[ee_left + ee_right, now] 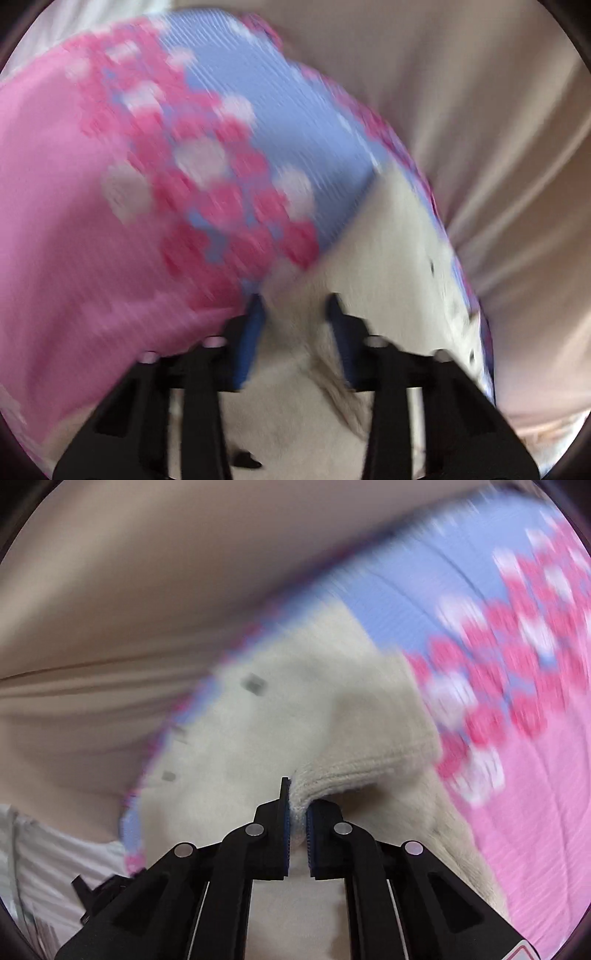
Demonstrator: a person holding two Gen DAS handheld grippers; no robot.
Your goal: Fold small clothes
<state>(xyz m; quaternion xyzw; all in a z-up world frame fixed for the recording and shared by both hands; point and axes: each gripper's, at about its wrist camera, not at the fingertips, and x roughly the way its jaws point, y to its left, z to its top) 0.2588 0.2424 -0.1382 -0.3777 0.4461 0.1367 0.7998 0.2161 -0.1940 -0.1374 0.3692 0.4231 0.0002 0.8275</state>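
A: Left gripper (295,306) — spread or pinching?
B: Pinching, by the look of it. Cream lining of the garment (229,122) bunched between the blue pads (251,332); gap wider than on the right, and blurred, so grip depth hard to judge
A: And the right gripper (297,812)?
B: Pressed nearly together on a ribbed cream edge (362,771), probably a cuff or hem. Clear pinch there
A: Where does the garment lie from each?
B: Ahead of and above both. From the left, spreads up and leftward, pink and blue floral face outward. From the right, spreads up and rightward. Hence stretched between the two, long axis running roughly gripper to gripper, lifted off the beige sheet (147,590)
A: Nearer arm?
B: Neither; both already on the cloth, at opposite ends, it seems
A: Anything in the way?
B: Only the creased beige sheet behind. Some striped white cloth (40,849) low at the right view's left edge, apart from the garment. Dark snaps (253,683) along the blue trim worth keeping aligned in a fold. Heavy motion blur throughout
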